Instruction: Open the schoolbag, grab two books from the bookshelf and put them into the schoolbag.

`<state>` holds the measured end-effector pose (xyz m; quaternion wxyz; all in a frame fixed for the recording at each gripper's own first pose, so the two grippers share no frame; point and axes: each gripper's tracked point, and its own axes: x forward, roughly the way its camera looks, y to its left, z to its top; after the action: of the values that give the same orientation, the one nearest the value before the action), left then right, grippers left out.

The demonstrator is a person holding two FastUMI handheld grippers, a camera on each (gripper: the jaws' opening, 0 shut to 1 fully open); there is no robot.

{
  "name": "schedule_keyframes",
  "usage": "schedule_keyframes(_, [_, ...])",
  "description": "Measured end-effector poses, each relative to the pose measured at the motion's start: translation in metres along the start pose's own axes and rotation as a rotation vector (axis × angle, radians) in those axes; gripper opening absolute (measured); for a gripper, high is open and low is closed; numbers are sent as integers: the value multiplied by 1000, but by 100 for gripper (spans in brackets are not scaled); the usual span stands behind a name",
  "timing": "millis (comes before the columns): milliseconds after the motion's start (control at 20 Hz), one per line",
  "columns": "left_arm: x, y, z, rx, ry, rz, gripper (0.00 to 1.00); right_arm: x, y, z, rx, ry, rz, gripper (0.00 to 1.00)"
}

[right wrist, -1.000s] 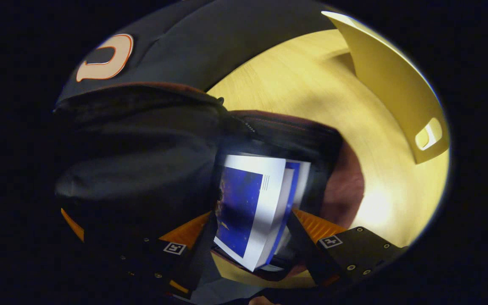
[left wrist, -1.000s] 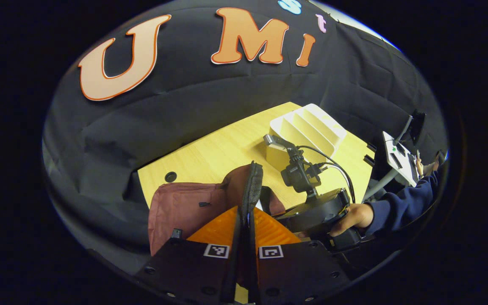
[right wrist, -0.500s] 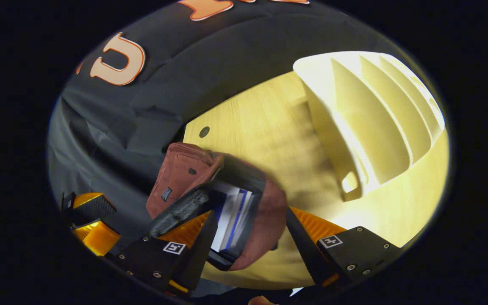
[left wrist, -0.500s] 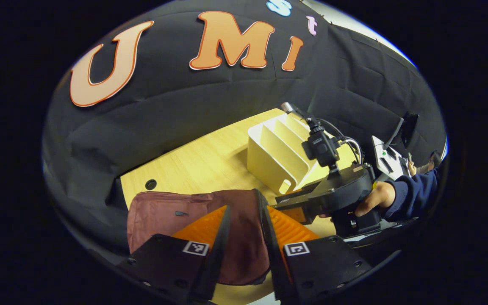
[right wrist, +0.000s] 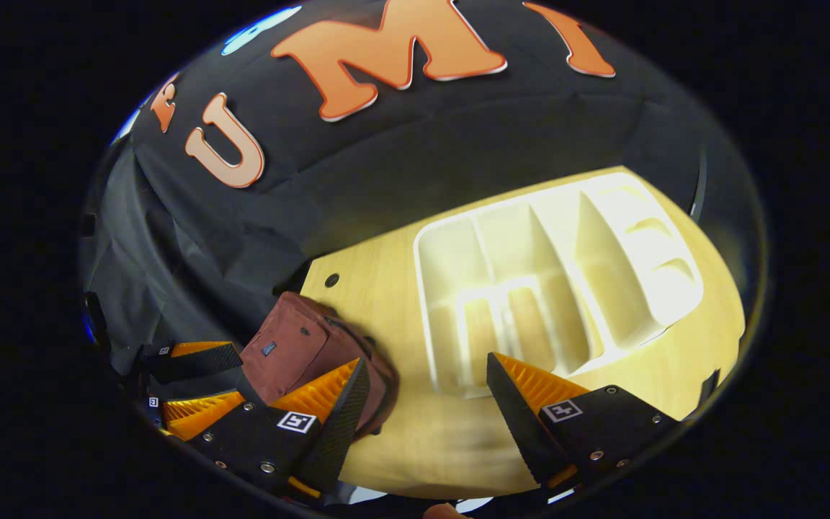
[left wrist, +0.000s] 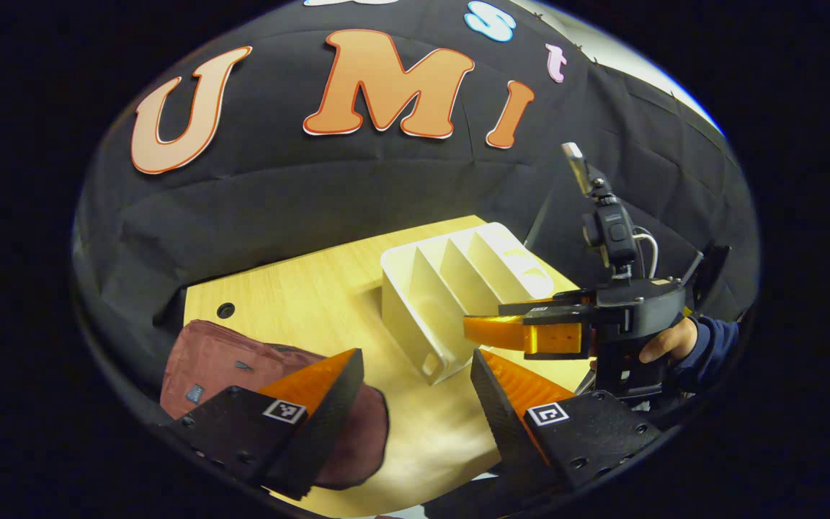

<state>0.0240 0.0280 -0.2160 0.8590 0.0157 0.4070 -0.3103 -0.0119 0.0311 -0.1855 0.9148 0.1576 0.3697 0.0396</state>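
Observation:
The maroon schoolbag [left wrist: 220,357] lies at the table's left end, below and left of my left gripper [left wrist: 415,360], which is open and holds nothing. In the right gripper view the schoolbag [right wrist: 292,346] sits slumped by my left fingertip, its inside out of sight. My right gripper [right wrist: 426,364] is open and holds nothing above the table in front of the white bookshelf [right wrist: 552,281], whose slots stand bare. The left gripper view has the bookshelf [left wrist: 451,288] at centre and the right gripper [left wrist: 485,318] held by a hand [left wrist: 663,342] beside it. The left gripper [right wrist: 231,378] hovers open by the bag.
The wooden table [left wrist: 300,288] has a round cable hole [left wrist: 225,310] near its far left corner. Its front edge [right wrist: 458,483] runs just under my right fingers. A blue sleeve [left wrist: 710,339] reaches in from the right.
My left gripper opened and let go of the bag's edge, then drew back. My right gripper rose out of the bag, leaving the blue book inside, and swung toward the bookshelf.

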Motion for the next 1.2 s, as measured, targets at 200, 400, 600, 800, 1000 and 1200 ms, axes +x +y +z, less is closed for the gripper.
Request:
schedule_keyframes(200, [16,-37,27,-32,-110,112,100,-43,-47,45,-75,-128,-17,97])
schedule_keyframes(400, [8,-81,53,-87,-258,205,98,-88,-81,85,-154,-259,-35,97])
schedule_keyframes(600, [-1,-112,76,-93,-394,312,98,-136,-100,113,-210,-386,-41,97])
schedule_keyframes(800, [-19,-128,89,-91,-491,409,97,-162,-110,132,-243,-491,-45,97])
schedule_keyframes(1000, [-36,-128,99,-114,-592,482,97,-183,-117,131,-254,-564,-43,100])
schedule_keyframes(1200, [-52,-128,94,-132,-657,516,97,-187,-106,124,-274,-607,-34,100])
